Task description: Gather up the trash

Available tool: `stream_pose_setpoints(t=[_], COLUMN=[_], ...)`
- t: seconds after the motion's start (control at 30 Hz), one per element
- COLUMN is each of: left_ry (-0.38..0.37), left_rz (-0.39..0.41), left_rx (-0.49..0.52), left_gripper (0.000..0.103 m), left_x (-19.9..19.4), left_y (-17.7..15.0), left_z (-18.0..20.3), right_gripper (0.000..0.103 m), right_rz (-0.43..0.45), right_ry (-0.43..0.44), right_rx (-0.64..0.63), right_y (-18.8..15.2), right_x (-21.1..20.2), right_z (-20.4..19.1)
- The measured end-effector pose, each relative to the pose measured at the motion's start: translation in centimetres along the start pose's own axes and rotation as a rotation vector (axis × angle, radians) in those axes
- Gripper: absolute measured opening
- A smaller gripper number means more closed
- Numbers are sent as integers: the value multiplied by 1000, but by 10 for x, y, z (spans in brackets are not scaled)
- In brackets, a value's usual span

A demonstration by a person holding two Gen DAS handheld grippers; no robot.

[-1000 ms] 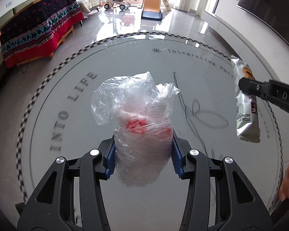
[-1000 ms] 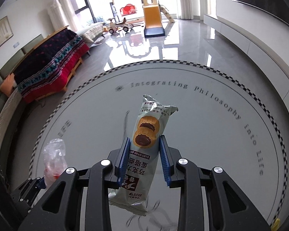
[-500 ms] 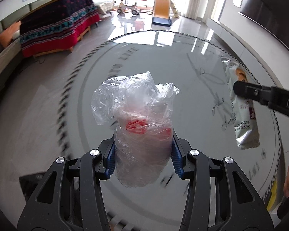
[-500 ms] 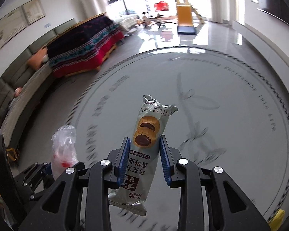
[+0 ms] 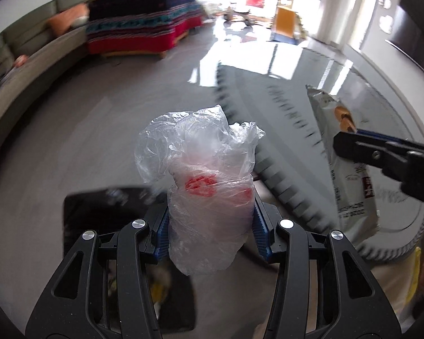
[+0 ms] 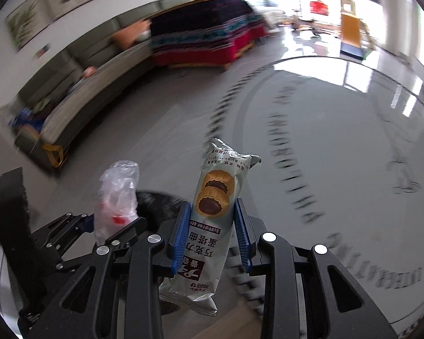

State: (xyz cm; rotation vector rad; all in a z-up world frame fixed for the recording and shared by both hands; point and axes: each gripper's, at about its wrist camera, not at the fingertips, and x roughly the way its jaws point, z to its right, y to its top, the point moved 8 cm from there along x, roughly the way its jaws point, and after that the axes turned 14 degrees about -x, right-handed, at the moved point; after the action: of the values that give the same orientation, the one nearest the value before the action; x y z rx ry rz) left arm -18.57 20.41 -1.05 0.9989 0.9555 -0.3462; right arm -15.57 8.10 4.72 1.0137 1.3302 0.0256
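The left gripper (image 5: 210,230) clamps a crumpled clear plastic bag (image 5: 203,186) between narrowly parted fingers. At three o'clock, the right gripper (image 6: 210,236) pinches a silver cookie wrapper (image 6: 212,220) upright, beyond the round tabletop (image 6: 353,147) edge, above a dark bin (image 5: 99,206).

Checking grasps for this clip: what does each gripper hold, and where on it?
Left gripper: crumpled clear plastic bag, pinched across its lower body. Right gripper: cookie wrapper, gripped at its sides around mid-length.
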Motion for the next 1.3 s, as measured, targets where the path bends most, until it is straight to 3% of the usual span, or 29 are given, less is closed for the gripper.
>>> stream_pose_setpoints(t=[0.3, 0.33, 0.4, 0.43, 0.47, 0.53, 0.6, 0.73, 0.93, 1.1, 1.3], left_ry=[154, 164, 181, 200, 238, 283, 273, 248, 229, 192, 138], left_rz=[-38, -36, -27, -19, -8, -10, -12, -13, -24, -35, -52], left_rx=[-235, -262, -300, -305, -312, -334, -384, -426, -382, -337, -255], left_gripper=[48, 53, 92, 97, 97, 97, 97, 97, 97, 97, 97], left_x=[-10, -12, -18, -21, -23, -25, -26, -27, -26, -22, -12], left_y=[-45, -48, -56, -58, -61, -64, -69, -68, -66, -56, -39], left_z=[-123, -134, -152, -158, -168, -184, -196, -206, -192, -167, -117], right_gripper=[33, 33, 42, 49, 64, 66, 66, 66, 69, 80, 84], right_rz=[-95, -107, -136, -163, -175, -139, -128, -117, -105, -74, -28], right_ry=[171, 188, 225, 236, 211, 159, 180, 187, 176, 169, 136], right_rx=[-156, -174, -212, -247, -268, -269, -248, -215, -195, -164, -130], right_y=[-6, -5, -4, -3, -2, 9, 12, 8, -1, -3, -3], right_x=[49, 56, 65, 71, 76, 79, 77, 73, 63, 50, 31], right_z=[-118, -132, -157, -170, -176, -179, -180, -172, -150, -125, -88])
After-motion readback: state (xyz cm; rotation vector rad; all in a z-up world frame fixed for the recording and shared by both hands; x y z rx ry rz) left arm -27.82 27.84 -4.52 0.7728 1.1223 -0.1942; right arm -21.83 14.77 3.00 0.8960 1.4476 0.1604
